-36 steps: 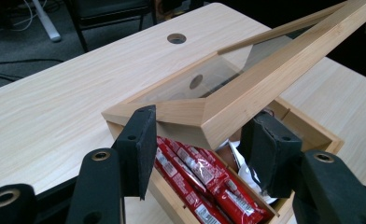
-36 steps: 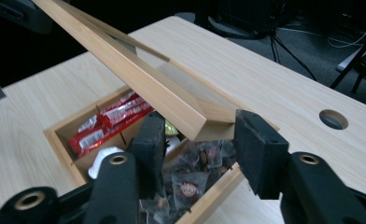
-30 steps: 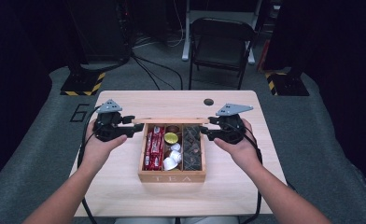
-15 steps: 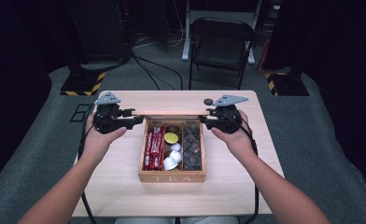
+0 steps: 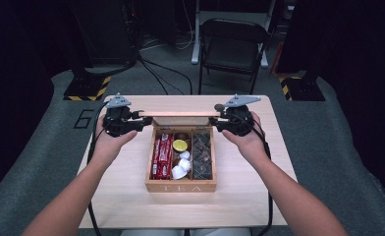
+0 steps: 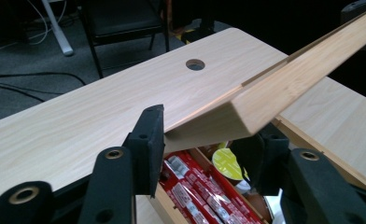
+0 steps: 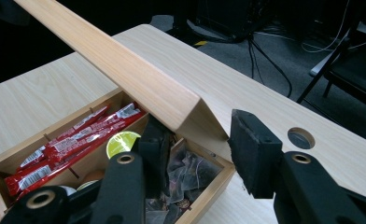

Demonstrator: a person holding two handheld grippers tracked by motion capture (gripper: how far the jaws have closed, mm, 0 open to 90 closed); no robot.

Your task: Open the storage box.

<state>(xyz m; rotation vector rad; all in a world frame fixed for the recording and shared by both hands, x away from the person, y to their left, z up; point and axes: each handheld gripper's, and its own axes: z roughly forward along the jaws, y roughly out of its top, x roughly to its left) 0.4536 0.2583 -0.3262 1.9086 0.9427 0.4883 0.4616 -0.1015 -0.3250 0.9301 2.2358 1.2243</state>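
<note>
The wooden lid (image 5: 180,114) stood raised over the back edge of the tea box (image 5: 180,186) on the worktop (image 5: 131,196), held by its two ends. The left tongs (image 5: 140,119) had just been closing and clamped the lid's left end. The right tongs (image 5: 219,119), likewise closing, clamped its right end. Red sachets (image 5: 162,150) lay in the box's left compartment.

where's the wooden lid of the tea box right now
In the high view the wooden lid stands raised along the far edge of the open tea box, spanning between the left gripper and the right gripper.
</note>
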